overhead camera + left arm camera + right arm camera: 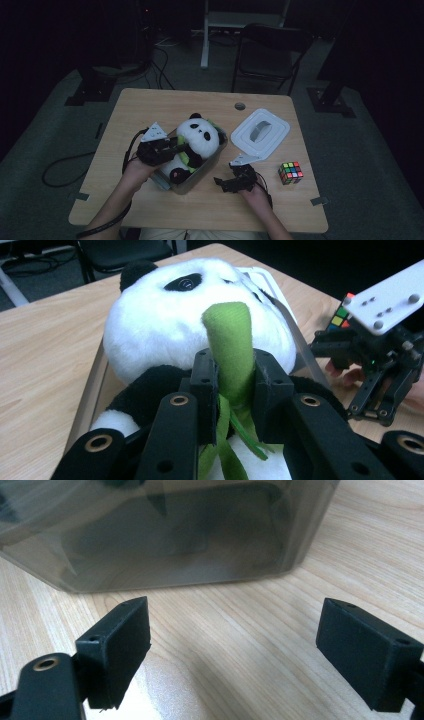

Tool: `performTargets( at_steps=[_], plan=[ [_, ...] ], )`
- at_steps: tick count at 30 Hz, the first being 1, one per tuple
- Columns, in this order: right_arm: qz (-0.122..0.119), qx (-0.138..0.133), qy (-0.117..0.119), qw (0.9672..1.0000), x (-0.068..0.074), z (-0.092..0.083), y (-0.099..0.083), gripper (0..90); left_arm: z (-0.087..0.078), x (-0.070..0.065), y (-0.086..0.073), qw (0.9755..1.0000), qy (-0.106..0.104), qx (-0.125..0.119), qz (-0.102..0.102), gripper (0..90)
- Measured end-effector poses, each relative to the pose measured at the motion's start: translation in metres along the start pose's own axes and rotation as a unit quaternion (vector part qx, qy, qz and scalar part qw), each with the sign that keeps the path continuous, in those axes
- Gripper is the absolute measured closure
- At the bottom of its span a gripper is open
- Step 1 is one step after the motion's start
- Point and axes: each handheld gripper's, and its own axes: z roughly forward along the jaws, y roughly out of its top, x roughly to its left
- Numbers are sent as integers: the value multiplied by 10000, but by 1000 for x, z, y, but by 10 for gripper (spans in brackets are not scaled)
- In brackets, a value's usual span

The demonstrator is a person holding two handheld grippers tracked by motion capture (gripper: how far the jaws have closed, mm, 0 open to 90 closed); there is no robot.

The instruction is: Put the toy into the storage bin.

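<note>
A black-and-white panda plush (199,136) sits in a clear grey plastic box (214,159) at the table's middle. A green plush stalk (229,335) stands up in front of its face. My left gripper (235,376) is shut on that stalk, its pads pressing both sides; from above, the left gripper (179,146) reaches into the box from the left. My right gripper (232,645) stands open just above the tabletop, nothing between its fingers, facing the box wall (165,535). In the high view the right gripper (222,182) rests right of the box's near corner.
A white lid (260,132) lies upside down right of the box. A colourful puzzle cube (291,172) sits near the table's right edge. A cable hole (240,106) is at the back, and a dark chair (270,52) stands beyond the table (135,110).
</note>
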Motion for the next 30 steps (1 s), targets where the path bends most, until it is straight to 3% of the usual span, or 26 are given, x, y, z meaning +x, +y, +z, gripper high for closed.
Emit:
performTargets(
  at_steps=[12, 18, 23, 26, 30],
  plan=[
    [-6, -18, -14, 10000, -1, -1, 0, 139, 9, 3, -3, 9994, -167, 288, -76, 715],
    [4, -24, -3, 10000, -1, -1, 0, 139, 19, 4, -7, 9977, -242, 628, -58, 687],
    [2, -11, -5, 10000, 0, 0, 0, 139, 24, 4, -9, 9970, -216, 742, -102, 686],
    [-1, -4, -5, 10000, -1, 0, 0, 139, 23, 3, -9, 9970, -311, 713, -44, 611],
    [-13, -19, -11, 10000, 0, -1, 1, 139, 21, -1, -10, 9974, -450, 569, 5, 434]
  ],
)
